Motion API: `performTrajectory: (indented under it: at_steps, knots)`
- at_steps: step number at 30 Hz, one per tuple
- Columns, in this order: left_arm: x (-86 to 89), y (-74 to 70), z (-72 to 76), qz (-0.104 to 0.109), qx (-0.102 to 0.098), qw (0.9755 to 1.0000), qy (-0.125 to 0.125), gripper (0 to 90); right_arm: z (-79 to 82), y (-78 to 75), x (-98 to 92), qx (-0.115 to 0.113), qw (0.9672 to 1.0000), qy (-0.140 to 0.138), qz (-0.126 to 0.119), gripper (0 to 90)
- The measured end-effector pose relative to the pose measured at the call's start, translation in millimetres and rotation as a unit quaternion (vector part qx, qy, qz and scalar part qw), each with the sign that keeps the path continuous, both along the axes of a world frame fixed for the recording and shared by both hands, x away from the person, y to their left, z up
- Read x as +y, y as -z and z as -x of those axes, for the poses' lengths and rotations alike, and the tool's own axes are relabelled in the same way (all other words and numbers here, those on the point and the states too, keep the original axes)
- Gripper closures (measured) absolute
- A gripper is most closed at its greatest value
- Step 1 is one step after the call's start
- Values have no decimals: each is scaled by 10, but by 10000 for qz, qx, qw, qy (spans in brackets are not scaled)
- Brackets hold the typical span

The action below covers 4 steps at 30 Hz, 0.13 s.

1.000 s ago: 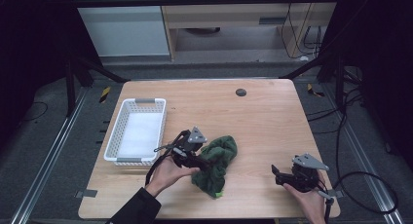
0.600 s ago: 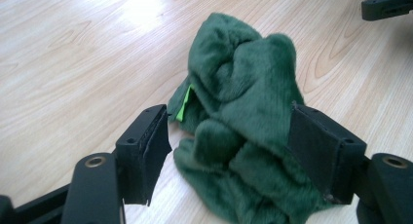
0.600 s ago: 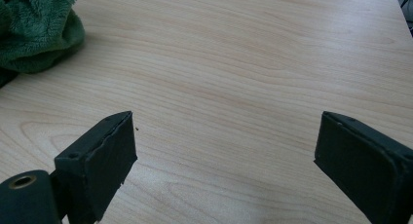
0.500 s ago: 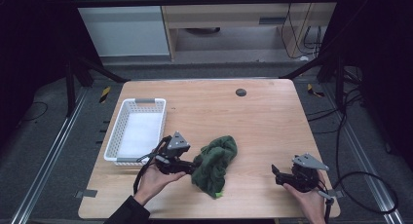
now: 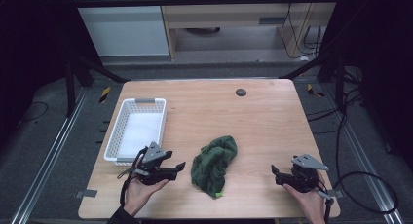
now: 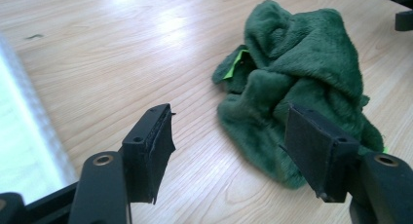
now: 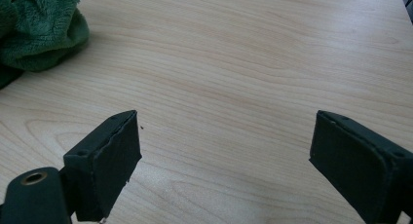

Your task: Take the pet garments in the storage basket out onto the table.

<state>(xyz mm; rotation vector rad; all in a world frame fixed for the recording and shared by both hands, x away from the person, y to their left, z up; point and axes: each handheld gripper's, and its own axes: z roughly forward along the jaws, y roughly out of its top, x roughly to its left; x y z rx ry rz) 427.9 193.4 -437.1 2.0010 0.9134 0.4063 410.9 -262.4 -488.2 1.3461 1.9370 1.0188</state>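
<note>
Across the wooden surface, a white basket waits at the left edge, likely as the cloth's destination, while a crumpled green cloth lies loose near the front, between both hands. Left claw, jaws apart but just narrowing on nothing, sits beside the plush, folded heap; right claw rests wide, well apart.
</note>
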Motion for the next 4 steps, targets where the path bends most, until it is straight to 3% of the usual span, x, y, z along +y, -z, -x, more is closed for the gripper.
performTrajectory:
  at_steps: [4]
  knots:
    - [105, 29, 64, 66, -67, 9999, -120, 340, 4, -1, 8, -8, 10000, -4, -3, 110]
